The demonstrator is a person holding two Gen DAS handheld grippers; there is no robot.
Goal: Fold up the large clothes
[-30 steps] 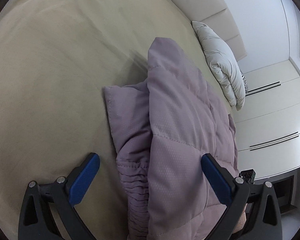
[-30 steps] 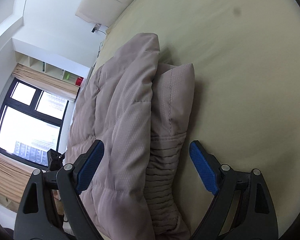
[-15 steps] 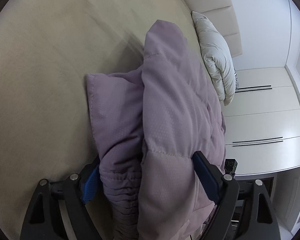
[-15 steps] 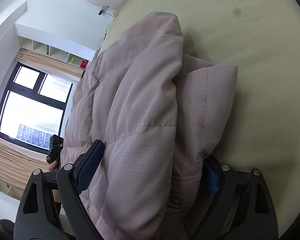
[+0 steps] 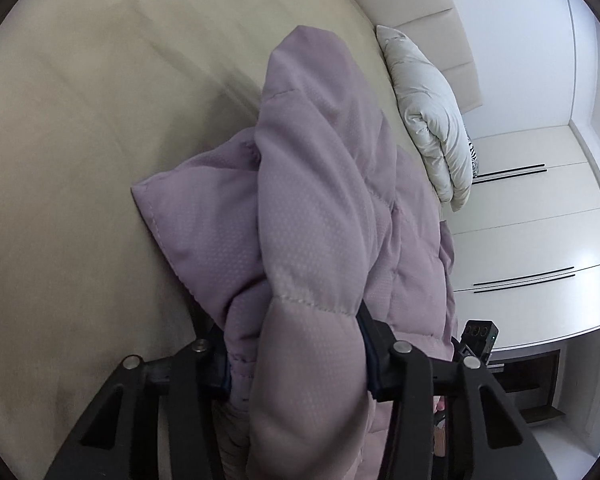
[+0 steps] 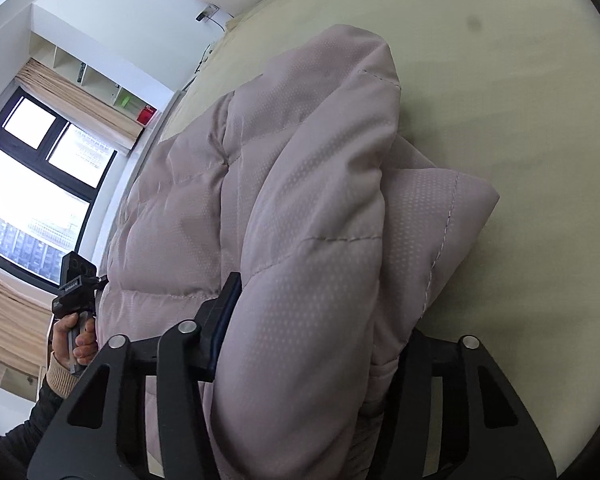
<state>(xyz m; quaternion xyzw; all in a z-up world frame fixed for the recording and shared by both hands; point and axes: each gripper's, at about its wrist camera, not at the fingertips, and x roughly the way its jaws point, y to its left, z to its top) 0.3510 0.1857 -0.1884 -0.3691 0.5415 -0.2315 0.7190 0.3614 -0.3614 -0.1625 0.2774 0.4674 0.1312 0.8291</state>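
A puffy lilac quilted jacket [image 5: 320, 208] lies on the beige bed [image 5: 80, 140], its sleeves folded over the body. My left gripper [image 5: 296, 356] is shut on a thick bunch of the jacket at one end, with the blue pads sunk into the fabric. In the right wrist view the same jacket [image 6: 300, 200] fills the middle, and my right gripper [image 6: 312, 344] is shut on the jacket's other end. The fabric hides most of both grippers' fingertips. The other hand and its gripper [image 6: 76, 284] show at the left of the right wrist view.
A white pillow [image 5: 428, 120] lies at the head of the bed by the padded headboard [image 5: 412, 4]. White wardrobes [image 5: 540, 220] stand past the bed's right side. A window [image 6: 32, 184] with curtains and wall shelves are on the other side.
Both grippers moved forward onto the jacket's ends and went from wide open to shut on the bunched fabric. The jacket now looms larger in both views.
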